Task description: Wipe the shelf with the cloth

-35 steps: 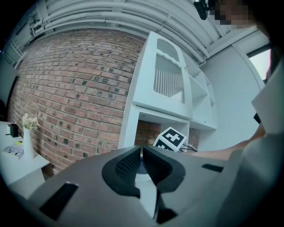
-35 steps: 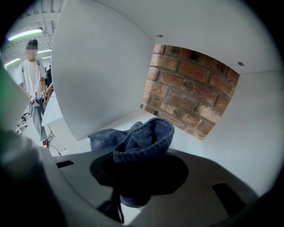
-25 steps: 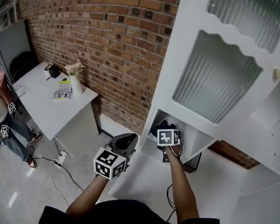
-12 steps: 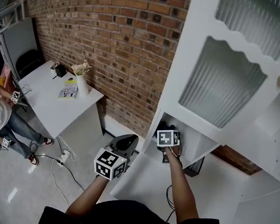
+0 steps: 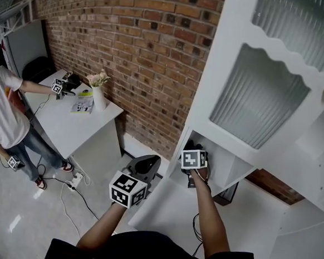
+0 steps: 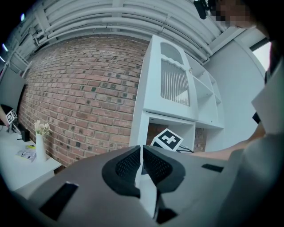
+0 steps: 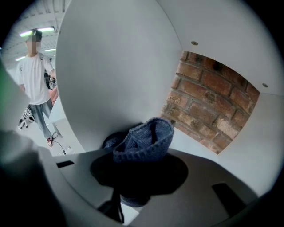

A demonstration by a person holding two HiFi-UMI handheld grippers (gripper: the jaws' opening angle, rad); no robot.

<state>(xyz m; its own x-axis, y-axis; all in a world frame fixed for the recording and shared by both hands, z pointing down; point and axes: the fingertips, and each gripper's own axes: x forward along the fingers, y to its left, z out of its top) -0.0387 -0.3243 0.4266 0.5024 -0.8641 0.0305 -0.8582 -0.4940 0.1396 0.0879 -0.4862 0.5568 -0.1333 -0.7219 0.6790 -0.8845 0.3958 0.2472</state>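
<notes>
My right gripper (image 5: pixel 191 151) reaches into the lowest open compartment of the white shelf unit (image 5: pixel 226 165) and is shut on a blue knitted cloth (image 7: pixel 144 139). In the right gripper view the bunched cloth sticks out of the jaws, close to the compartment's left wall (image 7: pixel 111 80) and above its floor. The cloth (image 5: pixel 189 147) shows dark at the compartment mouth in the head view. My left gripper (image 5: pixel 143 165) hangs outside the shelf, to the left and lower, shut with nothing in it; its fingers (image 6: pixel 128 164) meet in the left gripper view.
A brick wall (image 5: pixel 129 51) runs behind the shelf and shows through its open back (image 7: pixel 208 102). Ribbed glass doors (image 5: pixel 253 100) sit above the compartment. At left a person (image 5: pixel 1 113) stands by a white table (image 5: pixel 67 124) with a vase (image 5: pixel 100 96). Cables (image 5: pixel 71 186) lie on the floor.
Both grippers have stayed almost still. The person at left has stepped further into view and reached a hand onto the table. The head view has shifted slightly.
</notes>
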